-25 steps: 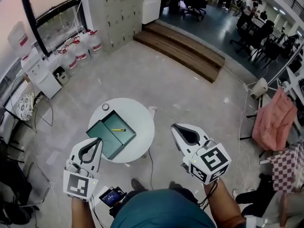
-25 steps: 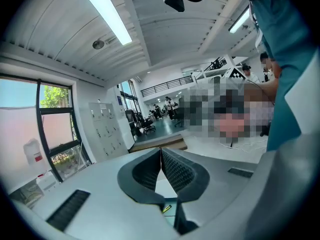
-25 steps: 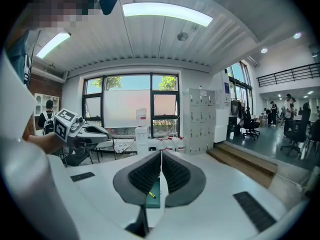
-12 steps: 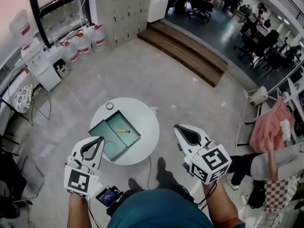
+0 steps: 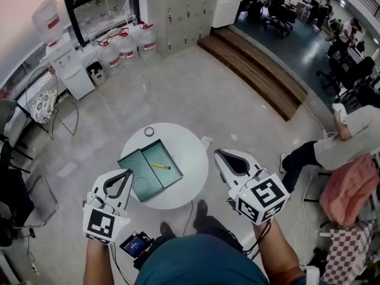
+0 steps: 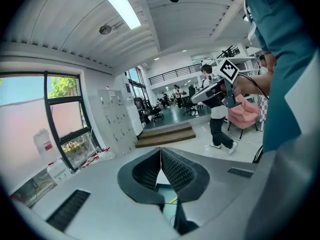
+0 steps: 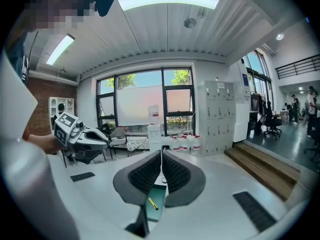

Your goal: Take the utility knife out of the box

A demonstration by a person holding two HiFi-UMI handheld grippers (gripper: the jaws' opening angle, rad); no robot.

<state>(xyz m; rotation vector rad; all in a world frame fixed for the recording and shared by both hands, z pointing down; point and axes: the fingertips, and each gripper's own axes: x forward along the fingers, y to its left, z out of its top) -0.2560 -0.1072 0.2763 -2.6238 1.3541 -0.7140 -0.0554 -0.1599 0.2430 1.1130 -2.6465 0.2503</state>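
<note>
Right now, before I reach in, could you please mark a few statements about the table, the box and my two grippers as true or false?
1. The yellow knife lies inside the open box. True.
2. The left gripper holds the knife. False: its jaws are together with nothing between them.
3. The box stands on a round white table. True.
4. The right gripper has its jaws wide apart. False: they are together and empty.
</note>
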